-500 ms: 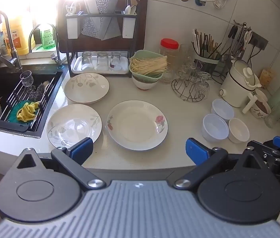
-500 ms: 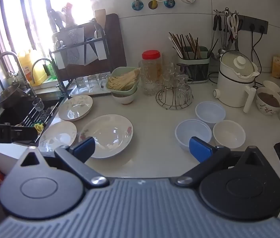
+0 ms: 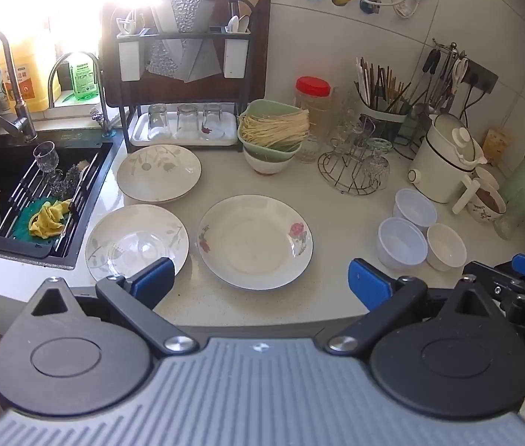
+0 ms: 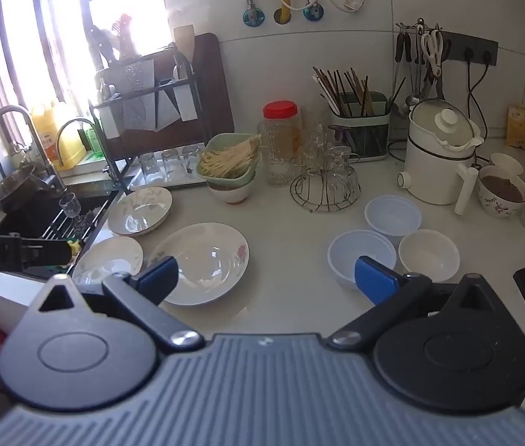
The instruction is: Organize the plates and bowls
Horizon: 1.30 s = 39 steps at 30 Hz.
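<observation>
Three plates lie on the white counter: a rose-patterned plate in the middle, a leaf-patterned plate to its left near the sink, and another leaf-patterned plate behind. Three small bowls cluster at the right: two bluish ones and a white one, the nearest bluish bowl also in the right wrist view. My left gripper is open over the counter's front edge, below the rose plate. My right gripper is open too, with nothing between its fingers.
A sink with a rack, cloth and glass lies at the left. Behind stand a dish rack, stacked bowls with noodles, a red-lidded jar, a wire glass holder, a white kettle pot and a filled mug.
</observation>
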Motion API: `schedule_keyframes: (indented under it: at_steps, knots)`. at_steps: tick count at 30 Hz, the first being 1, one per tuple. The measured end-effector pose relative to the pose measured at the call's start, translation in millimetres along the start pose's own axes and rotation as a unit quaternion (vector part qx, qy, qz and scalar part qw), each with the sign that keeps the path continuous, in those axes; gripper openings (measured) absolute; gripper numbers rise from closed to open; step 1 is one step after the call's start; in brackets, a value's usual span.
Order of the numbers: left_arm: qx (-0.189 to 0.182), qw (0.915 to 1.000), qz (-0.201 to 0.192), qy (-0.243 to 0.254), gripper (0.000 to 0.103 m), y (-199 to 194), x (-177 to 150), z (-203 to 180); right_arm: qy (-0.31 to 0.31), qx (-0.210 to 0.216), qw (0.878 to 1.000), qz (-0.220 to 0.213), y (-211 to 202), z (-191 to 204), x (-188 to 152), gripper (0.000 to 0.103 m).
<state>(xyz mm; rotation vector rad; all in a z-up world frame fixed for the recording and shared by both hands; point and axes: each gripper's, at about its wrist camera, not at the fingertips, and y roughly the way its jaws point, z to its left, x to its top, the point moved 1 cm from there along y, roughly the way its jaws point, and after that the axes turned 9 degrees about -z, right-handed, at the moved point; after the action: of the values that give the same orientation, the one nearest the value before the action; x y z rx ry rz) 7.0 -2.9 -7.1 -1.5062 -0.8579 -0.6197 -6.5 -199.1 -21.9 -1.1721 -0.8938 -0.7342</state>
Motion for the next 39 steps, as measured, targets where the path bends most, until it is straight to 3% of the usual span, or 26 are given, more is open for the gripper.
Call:
schedule_keyframes:
  at_steps: [27, 39]
  knots:
    - [0.01, 0.9998, -0.011, 0.016, 0.101, 8, -2, -2, 0.012, -0.014, 1.0, -0.018, 4, 0, -6, 0.103]
    - [-0.011, 0.9999, -0.01, 0.009, 0.101, 15, -3, -3, 0.026, -0.01, 0.999, -0.018, 2, -3, -7, 0.102]
